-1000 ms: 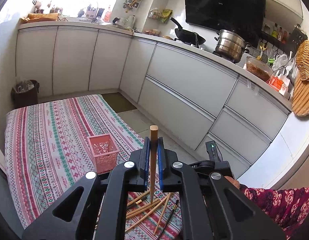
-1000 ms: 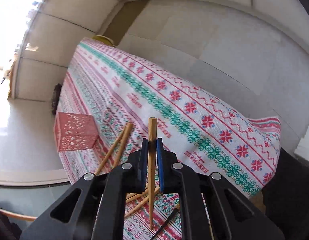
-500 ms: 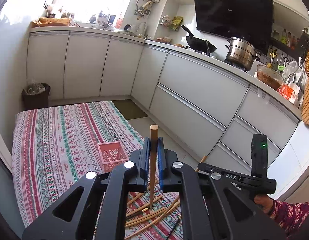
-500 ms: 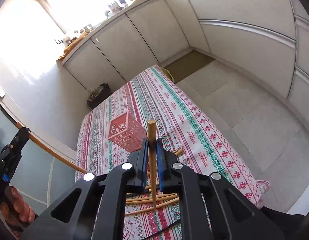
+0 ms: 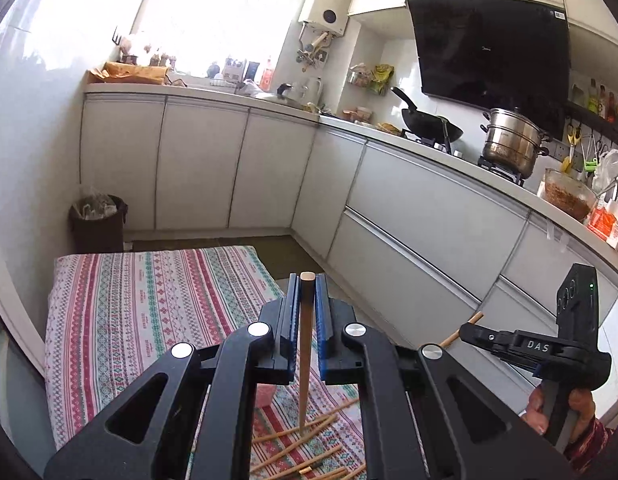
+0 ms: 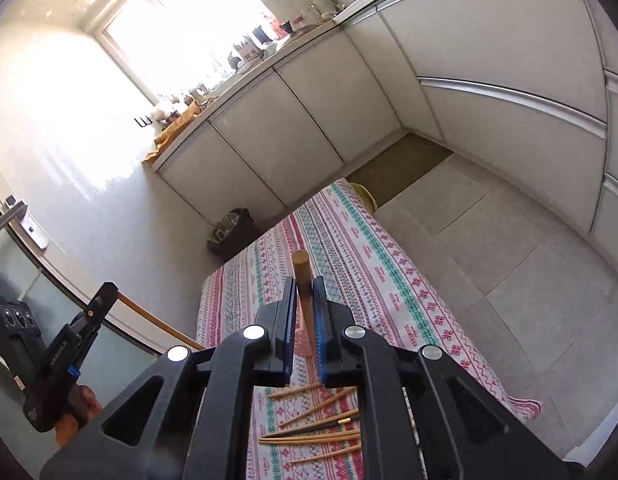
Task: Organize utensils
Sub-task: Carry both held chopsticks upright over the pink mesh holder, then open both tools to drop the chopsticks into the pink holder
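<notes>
My left gripper [image 5: 307, 292] is shut on a wooden chopstick [image 5: 305, 356] that points down toward the table. My right gripper [image 6: 305, 292] is shut on another wooden chopstick [image 6: 303, 280]. Both are raised well above the table. The right gripper also shows at the right of the left wrist view [image 5: 469, 330], and the left gripper at the left of the right wrist view [image 6: 105, 292]. Several loose chopsticks [image 6: 321, 424] lie on the patterned tablecloth [image 6: 349, 248] below, one of them dark. The pink basket [image 5: 265, 394] is almost hidden behind my left gripper.
White kitchen cabinets [image 5: 409, 216] run along the far side and right. A dark bin [image 5: 97, 224] stands on the floor beyond the table's far end. A wok [image 5: 429, 126] and a steel pot [image 5: 509, 144] sit on the stove.
Both grippers have risen and tilted up, each still holding its chopstick. The table and pink basket have dropped lower in view; the basket is now largely hidden behind the fingers.
</notes>
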`<state>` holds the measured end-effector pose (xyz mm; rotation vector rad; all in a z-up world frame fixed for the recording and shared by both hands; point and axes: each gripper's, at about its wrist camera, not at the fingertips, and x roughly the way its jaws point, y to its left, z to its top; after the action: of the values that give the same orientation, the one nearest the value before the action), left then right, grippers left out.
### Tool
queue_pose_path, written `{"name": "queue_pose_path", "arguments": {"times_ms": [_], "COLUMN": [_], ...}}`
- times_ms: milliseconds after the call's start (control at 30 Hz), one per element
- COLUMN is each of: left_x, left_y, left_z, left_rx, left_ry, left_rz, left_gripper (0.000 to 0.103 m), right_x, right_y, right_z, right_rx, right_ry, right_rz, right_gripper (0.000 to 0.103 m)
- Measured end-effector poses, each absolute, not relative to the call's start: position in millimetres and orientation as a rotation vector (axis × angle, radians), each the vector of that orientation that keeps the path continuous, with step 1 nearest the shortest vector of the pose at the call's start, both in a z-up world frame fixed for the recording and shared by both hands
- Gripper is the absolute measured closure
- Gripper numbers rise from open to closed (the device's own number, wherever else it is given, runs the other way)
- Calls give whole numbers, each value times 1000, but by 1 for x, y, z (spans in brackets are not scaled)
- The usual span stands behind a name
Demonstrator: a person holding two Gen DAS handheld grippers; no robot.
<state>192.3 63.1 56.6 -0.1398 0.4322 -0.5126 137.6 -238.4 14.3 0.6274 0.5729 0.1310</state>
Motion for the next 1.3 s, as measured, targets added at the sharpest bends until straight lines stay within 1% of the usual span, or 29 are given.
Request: {"name": "queue_pose_path", "arguments": {"times_ms": [167, 333, 500, 667, 700, 767, 867, 1000, 1100, 1233, 1300], "left_x": [213, 233, 255, 280, 284, 286, 283, 277, 271, 265, 264], "left_y": [64, 70, 71, 66, 65, 67, 75, 80, 82, 87, 89], "left_z": [66, 68, 59, 26, 19, 7, 2, 12, 19, 25, 29], "left_rx": [-139, -147, -148, -129, -122, -132, -152, -154, -155, -151, -150], "left_ry": [412, 388, 400, 472, 494, 513, 500, 475, 456, 430, 419], "left_rz": [-478, -445, -414, -401, -408, -400, -363, -346, -329, -301, -272], "left_gripper": [96, 96, 96, 96, 90, 83, 83, 83, 76, 75, 75], "right_x": [165, 194, 231, 262, 268, 274, 278, 280, 280, 281, 283], "right_y": [-231, -223, -214, -198, -194, -185, -174, -160, -154, -142, -135], "right_z": [47, 65, 59, 35, 31, 23, 17, 16, 15, 12, 10], "right_rx": [619, 615, 614, 577, 567, 546, 506, 453, 435, 389, 370], "right_ry": [526, 483, 491, 537, 550, 568, 586, 598, 610, 618, 624], "right_rz": [167, 188, 190, 191, 194, 197, 199, 198, 200, 199, 203], "right_gripper": [94, 95, 95, 95, 95, 95, 95, 95, 94, 94, 91]}}
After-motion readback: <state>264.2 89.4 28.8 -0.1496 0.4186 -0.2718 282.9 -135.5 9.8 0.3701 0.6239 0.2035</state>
